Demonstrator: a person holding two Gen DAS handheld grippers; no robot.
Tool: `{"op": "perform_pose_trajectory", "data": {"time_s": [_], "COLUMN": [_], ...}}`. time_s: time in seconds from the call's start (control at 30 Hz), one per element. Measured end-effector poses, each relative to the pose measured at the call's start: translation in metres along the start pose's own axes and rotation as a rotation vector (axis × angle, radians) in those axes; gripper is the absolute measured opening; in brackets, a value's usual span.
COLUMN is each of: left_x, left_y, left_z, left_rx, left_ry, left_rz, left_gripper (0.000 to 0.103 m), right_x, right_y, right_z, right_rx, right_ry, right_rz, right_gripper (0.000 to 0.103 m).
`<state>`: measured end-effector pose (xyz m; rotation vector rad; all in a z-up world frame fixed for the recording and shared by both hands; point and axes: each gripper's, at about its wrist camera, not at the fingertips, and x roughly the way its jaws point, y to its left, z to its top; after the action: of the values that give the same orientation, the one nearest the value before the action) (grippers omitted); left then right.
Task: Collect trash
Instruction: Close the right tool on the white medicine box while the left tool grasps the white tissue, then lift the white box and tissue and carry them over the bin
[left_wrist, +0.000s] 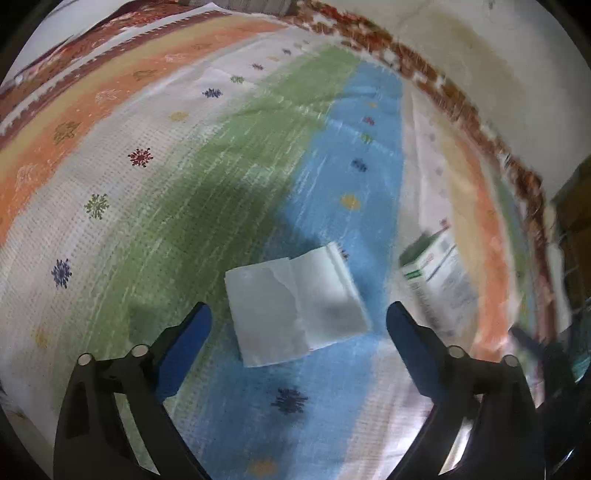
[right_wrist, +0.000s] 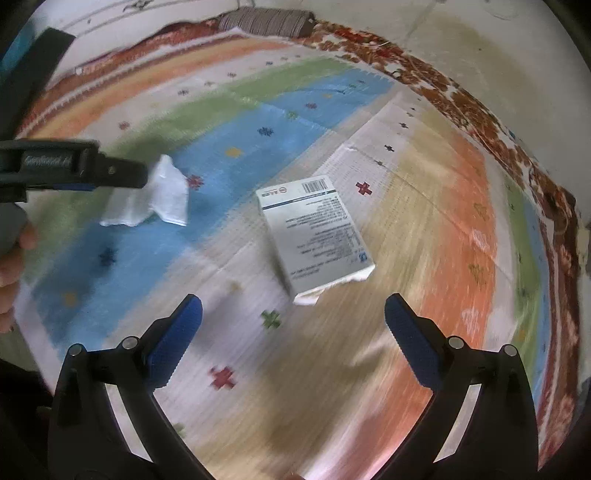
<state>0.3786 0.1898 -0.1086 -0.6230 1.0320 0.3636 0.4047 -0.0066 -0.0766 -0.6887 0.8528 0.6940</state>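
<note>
Home floor, striped woven rug (left_wrist: 229, 177)

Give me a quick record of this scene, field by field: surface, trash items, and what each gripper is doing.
surface: striped rug
trash 1: white tissue, flat on the blue stripe
trash 2: small printed box, lying flat, one end torn open
left gripper: open, tissue ahead between its fingers
right gripper: open, empty, facing the box

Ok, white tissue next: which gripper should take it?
Left. The left gripper is open with the tissue lying between its fingertips on the rug. The right gripper faces the cardboard box instead.
</note>
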Motion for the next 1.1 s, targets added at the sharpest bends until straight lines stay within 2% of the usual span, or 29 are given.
{"op": "perform_pose_trajectory", "data": {"time_s": [0.07, 0.17, 0.23, 0.33, 0.4, 0.47, 0.57, 0.63, 0.73, 0.83, 1.1], "left_x": [0.007, 0.015, 0.02, 0.02, 0.02, 0.02, 0.021, 0.022, 0.023, 0.02, 0.007], "left_y": [-0.001, 0.008, 0.013, 0.014, 0.016, 0.02, 0.023, 0.023, 0.017, 0.011, -0.008], "left_z": [0.0, 0.0, 0.0, 0.003, 0.005, 0.006, 0.007, 0.006, 0.008, 0.009, 0.008], "left_rx": [0.032, -0.001, -0.012, 0.014, 0.015, 0.001, 0.009, 0.02, 0.049, 0.055, 0.089], "left_ry": [0.016, 0.019, 0.016, -0.008, -0.015, -0.026, -0.032, -0.034, -0.031, -0.035, -0.056], "left_rz": [0.035, 0.04, 0.065, 0.1, 0.089, 0.075, 0.07, 0.064, 0.078, 0.046, 0.028], "left_gripper": [0.083, 0.075, 0.061, 0.048, 0.044, 0.035, 0.02, 0.006, 0.004, 0.003, 0.003], "right_x": [0.007, 0.01, 0.023, 0.037, 0.051, 0.059, 0.069, 0.074, 0.081, 0.082, 0.075], "right_y": [-0.003, -0.01, -0.013, -0.012, -0.014, -0.013, -0.017, -0.019, -0.02, -0.024, -0.022], "right_z": [0.008, 0.022, 0.03, 0.037, 0.041, 0.044, 0.046, 0.045, 0.04, 0.038, 0.025], "right_rx": [-0.03, -0.039, -0.055, -0.1, -0.101, -0.11, -0.094, -0.082, -0.06, -0.018, 0.074], "right_ry": [0.008, -0.023, 0.018, 0.033, 0.068, 0.08, 0.093, 0.099, 0.113, 0.107, 0.128], "right_rz": [-0.019, -0.007, 0.021, 0.013, 0.039, 0.039, 0.04, 0.043, 0.04, 0.055, 0.068], "right_gripper": [0.094, 0.094, 0.094, 0.094, 0.094, 0.094, 0.092, 0.088, 0.077, 0.075, 0.072]}}
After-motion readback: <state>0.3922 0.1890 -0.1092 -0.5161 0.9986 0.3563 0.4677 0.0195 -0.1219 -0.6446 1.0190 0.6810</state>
